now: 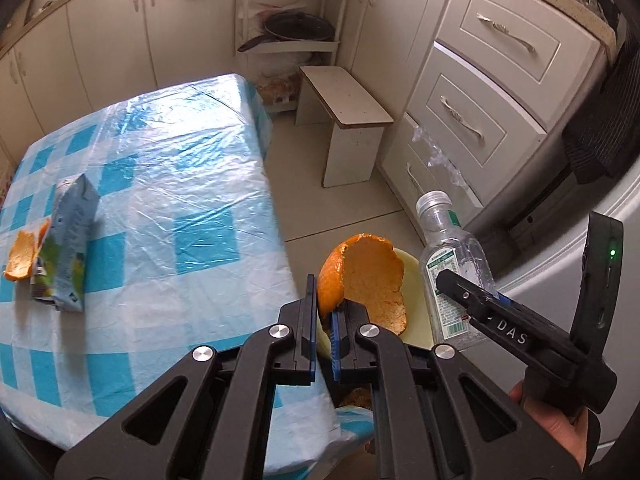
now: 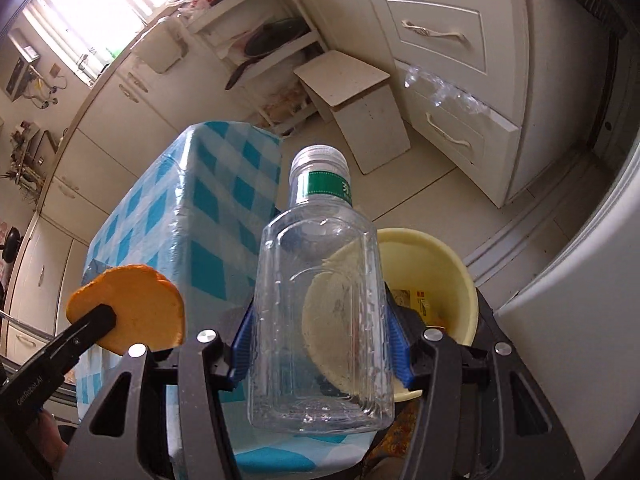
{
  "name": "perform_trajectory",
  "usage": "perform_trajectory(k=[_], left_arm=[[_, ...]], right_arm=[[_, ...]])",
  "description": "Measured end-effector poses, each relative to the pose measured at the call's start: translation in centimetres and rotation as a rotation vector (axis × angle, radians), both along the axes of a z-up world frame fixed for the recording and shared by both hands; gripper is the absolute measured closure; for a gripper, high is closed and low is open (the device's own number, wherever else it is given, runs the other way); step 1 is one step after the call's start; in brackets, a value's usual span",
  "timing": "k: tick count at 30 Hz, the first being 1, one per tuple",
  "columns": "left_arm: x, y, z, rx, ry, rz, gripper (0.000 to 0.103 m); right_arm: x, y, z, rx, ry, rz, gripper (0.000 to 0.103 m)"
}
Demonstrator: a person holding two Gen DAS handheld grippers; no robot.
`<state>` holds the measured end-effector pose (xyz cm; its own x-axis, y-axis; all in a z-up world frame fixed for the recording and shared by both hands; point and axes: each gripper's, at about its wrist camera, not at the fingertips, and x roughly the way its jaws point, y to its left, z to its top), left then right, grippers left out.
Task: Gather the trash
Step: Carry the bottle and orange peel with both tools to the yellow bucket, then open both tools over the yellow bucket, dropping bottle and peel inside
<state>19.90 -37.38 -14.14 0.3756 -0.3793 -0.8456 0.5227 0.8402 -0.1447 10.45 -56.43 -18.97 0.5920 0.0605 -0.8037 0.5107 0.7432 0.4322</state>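
In a kitchen, beside the checkered table (image 1: 160, 184), both grippers tilt downward above a yellow basin (image 2: 440, 264). The left gripper (image 1: 325, 300) is clamped on an orange peel (image 1: 360, 276). The right gripper (image 2: 320, 344) is clamped on a clear plastic bottle (image 2: 320, 300).

My left gripper (image 1: 325, 312) is pinched tight on the orange peel (image 1: 362, 280), right gripper (image 2: 322, 344) clamps the clear plastic bottle (image 2: 320, 300), both angled steeply down.

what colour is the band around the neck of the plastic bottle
Green, with pale print, just under the silver cap of the plastic bottle; clearest in the right wrist view.
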Motion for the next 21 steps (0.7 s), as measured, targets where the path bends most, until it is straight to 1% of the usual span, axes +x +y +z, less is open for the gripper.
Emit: perform_trajectory(k=[3, 6, 8, 10, 14, 18, 21], left_arm=[[0.2, -2.1, -1.4, 0.025, 0.019, -0.011, 0.098], [0.9, -4.2, -3.3, 0.065, 0.050, -0.004, 0.098], [1.5, -5.5, -4.9, 0.086, 0.103, 0.002, 0.097], [1.8, -6.8, -6.4, 0.117, 0.138, -0.001, 0.097], [1.6, -8.8, -8.3, 0.161, 0.167, -0.036, 0.096], [1.3, -8.7, -8.4, 0.163, 0.172, -0.046, 0.088], [1.4, -8.2, -7.5, 0.148, 0.162, -0.045, 0.078]], right_arm=[[0.3, -0.6, -1.4, 0.029, 0.053, -0.013, 0.048], [-0.3, -1.8, -2.1, 0.053, 0.068, -0.082, 0.045], [-0.9, -2.7, -1.8, 0.064, 0.035, -0.123, 0.044], [-1.2, -2.9, -1.1, 0.056, 0.001, -0.135, 0.044], [-1.3, -3.1, -0.1, 0.052, -0.060, -0.143, 0.044], [-1.6, -3.4, 1.1, 0.036, -0.129, -0.163, 0.043], [-1.6, -3.3, 2.1, 0.024, -0.182, -0.170, 0.038]])
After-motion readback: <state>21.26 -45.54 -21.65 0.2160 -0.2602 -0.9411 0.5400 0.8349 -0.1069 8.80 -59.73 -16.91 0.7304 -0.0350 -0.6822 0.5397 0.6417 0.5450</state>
